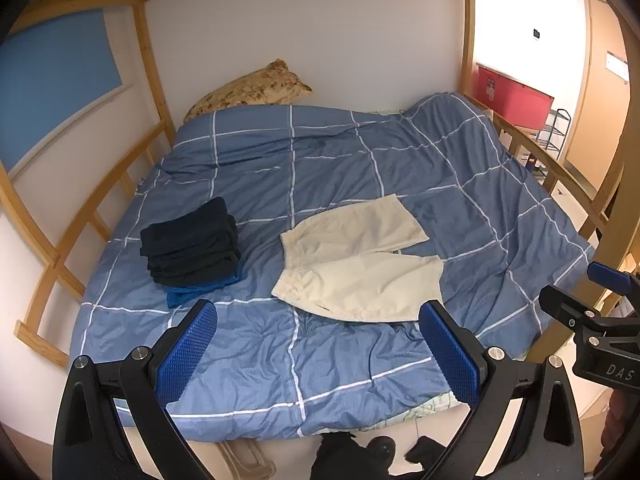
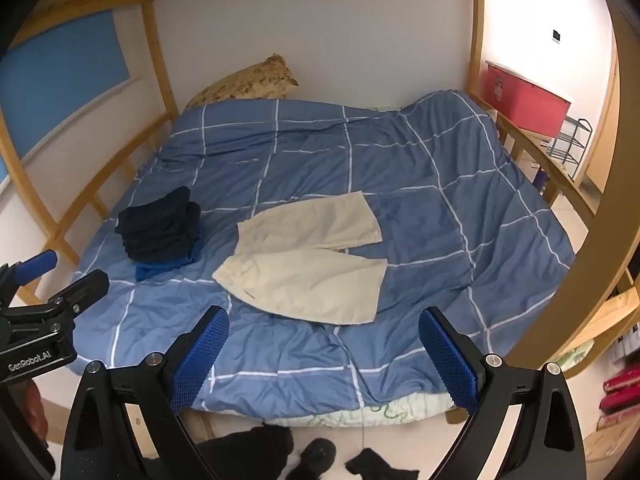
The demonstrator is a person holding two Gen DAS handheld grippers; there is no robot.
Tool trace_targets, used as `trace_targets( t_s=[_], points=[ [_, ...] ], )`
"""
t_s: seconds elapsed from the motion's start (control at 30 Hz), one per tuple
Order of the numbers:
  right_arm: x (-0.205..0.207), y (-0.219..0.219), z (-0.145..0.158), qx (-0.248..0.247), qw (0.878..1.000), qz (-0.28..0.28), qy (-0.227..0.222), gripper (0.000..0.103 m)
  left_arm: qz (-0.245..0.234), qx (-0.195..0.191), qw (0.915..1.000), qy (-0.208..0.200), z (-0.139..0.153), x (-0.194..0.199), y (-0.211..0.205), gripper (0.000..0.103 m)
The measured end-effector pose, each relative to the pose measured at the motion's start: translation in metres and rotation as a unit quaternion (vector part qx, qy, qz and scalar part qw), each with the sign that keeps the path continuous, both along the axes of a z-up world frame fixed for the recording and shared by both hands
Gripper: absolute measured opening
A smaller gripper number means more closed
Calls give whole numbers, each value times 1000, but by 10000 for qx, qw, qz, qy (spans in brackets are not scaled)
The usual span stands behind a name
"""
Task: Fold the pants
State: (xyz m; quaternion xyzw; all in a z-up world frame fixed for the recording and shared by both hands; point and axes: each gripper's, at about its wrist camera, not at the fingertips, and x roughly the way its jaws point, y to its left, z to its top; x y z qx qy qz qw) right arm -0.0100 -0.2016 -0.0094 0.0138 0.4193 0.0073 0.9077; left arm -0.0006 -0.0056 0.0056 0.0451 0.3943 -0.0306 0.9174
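Cream shorts point(image 1: 356, 264) lie flat and unfolded near the middle of the bed, on a blue duvet point(image 1: 360, 160) with a white grid; waistband toward the left, both legs spread rightward, slightly apart. Just left of them, not touching, a stack of folded dark garments point(image 1: 192, 240) sits on a blue folded piece. Patterned pillow point(image 1: 252, 90) at the far wall, wooden bed frame point(image 1: 72, 232) all round. Left tongs point(image 1: 320, 354) hover over the near duvet edge, released, spread wide, nothing between the pads. Right tongs point(image 2: 324, 358) likewise released and empty, short of the shorts. Dark footwear on the floor below.
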Motion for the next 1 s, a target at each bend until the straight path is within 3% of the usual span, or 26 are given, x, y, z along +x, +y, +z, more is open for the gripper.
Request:
trace_targets(
  t_s=[1.0],
  points=[
    [8,-1,-2,7,9999,71,-85,97,87,17,9999,-100,9,4,-2,103]
  ],
)
